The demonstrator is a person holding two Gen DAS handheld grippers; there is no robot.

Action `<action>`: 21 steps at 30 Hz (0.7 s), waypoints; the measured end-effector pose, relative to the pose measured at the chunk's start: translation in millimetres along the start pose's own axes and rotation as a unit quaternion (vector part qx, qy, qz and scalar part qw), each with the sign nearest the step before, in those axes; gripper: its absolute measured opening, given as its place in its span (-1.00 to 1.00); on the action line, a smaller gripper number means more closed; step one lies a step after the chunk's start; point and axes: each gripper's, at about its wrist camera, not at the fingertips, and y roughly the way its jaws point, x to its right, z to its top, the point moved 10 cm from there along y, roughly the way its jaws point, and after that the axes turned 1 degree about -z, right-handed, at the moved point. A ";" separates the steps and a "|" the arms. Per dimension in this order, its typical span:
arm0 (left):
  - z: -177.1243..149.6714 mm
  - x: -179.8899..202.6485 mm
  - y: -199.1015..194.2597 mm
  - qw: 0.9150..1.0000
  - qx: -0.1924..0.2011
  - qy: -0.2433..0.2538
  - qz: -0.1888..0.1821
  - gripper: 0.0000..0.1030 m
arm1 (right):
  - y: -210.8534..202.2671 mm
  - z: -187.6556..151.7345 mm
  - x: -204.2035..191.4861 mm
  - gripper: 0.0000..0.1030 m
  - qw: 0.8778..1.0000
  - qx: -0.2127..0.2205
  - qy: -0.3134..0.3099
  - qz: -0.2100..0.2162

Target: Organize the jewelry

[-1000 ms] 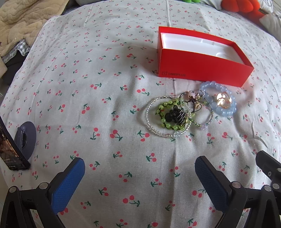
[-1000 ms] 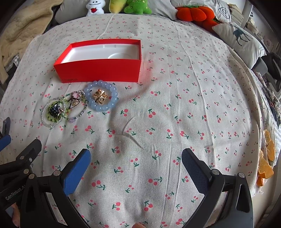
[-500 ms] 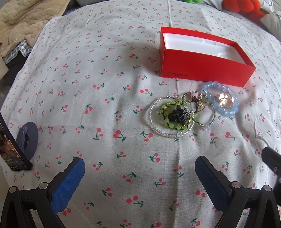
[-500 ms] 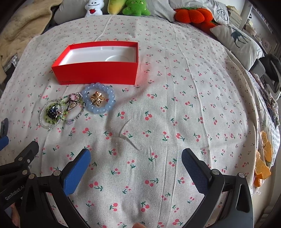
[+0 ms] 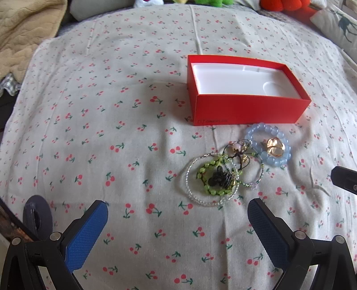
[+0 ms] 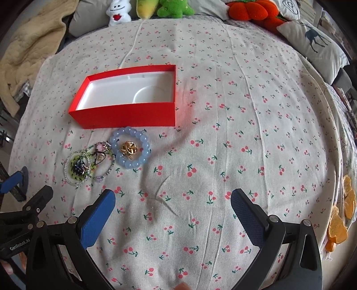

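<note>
An open red box (image 5: 245, 109) (image 6: 125, 113) with a white inner tray lies on the cherry-print bedspread. In front of it sits a pale blue bead bracelet (image 5: 280, 160) (image 6: 131, 164) with a gold ornament (image 5: 274, 148) (image 6: 129, 150) inside its ring. Left of that is a tangle of a clear bead bracelet (image 5: 200, 199) (image 6: 69, 176), a green bead bracelet (image 5: 206, 168) (image 6: 74, 176) and a black charm (image 5: 219, 178) (image 6: 78, 170). My left gripper (image 5: 177, 225) is open, just short of the tangle. Open too, my right gripper (image 6: 173, 212) hovers to the right of the jewelry.
Plush toys (image 6: 171, 7) and an orange pumpkin cushion (image 6: 250, 10) line the far edge. A deer-print pillow (image 6: 312, 38) is far right, a beige blanket (image 5: 24, 29) far left. A dark round object (image 5: 36, 215) lies at the near left edge. Orange peel-like pieces (image 6: 339, 223) lie at the right.
Both views now sit closer and higher over the bed, with the box interior more exposed. The jewelry has shifted right and down in the left view. Both grippers stay open.
</note>
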 end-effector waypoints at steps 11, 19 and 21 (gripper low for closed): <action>15.4 -14.3 37.1 0.996 -0.053 -0.033 -0.069 0.79 | 37.8 28.4 -10.3 1.00 0.997 -0.049 0.017 0.059; 16.3 -15.6 63.7 0.987 -0.092 -0.052 -0.121 0.39 | 51.4 51.0 -32.1 0.84 0.993 -0.053 0.005 0.107; 15.5 -15.4 67.9 0.985 -0.101 -0.058 -0.128 0.19 | 58.4 54.8 -33.0 0.62 0.992 -0.059 0.008 0.112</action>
